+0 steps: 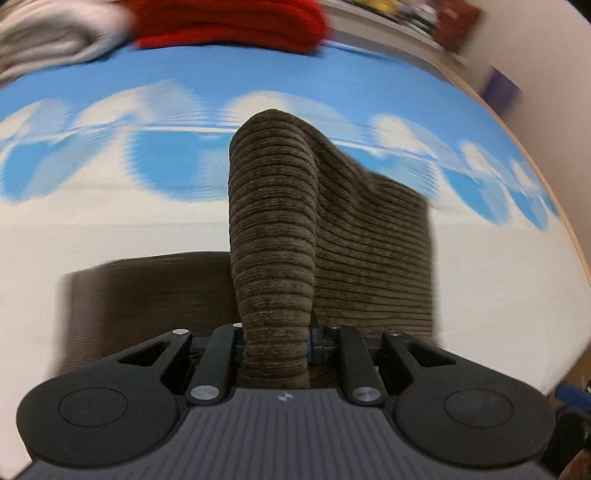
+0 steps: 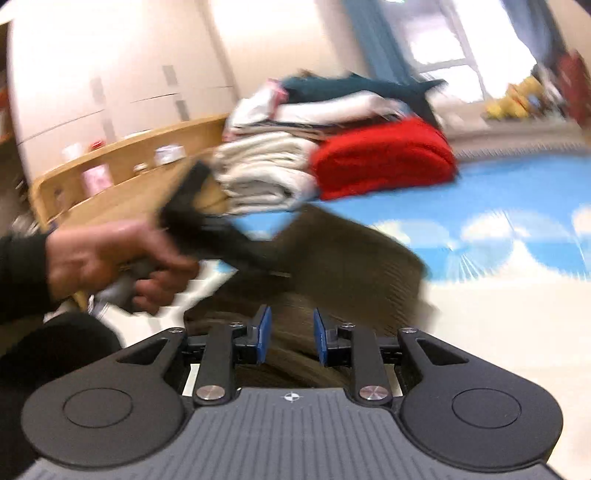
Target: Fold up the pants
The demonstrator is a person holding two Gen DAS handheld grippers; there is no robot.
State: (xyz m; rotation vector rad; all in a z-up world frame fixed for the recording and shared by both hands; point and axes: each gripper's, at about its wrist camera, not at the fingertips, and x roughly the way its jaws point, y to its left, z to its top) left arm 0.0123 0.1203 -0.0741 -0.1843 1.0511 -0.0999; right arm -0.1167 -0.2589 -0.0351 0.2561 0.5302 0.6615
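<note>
Left wrist view: the left gripper (image 1: 275,343) is clamped on a thick bunched fold of the brown corduroy pants (image 1: 280,236), which rises from between its fingers toward 12 o'clock and drapes down toward 3 o'clock; more of the fabric lies flat at 9 o'clock on the blue-and-white cloud mat (image 1: 110,177). A red folded garment (image 1: 229,26) sits at 12 o'clock on the mat, with a cream one (image 1: 55,37) at 10 o'clock. In the right wrist view, the right gripper (image 2: 291,338) stands part-open with its blue pads (image 2: 264,334) apart, holding nothing, just above the pants. The left hand (image 2: 118,262) at 9 o'clock grips its tool, blurred. A clothes pile (image 2: 332,147) sits at 12 o'clock.
</note>
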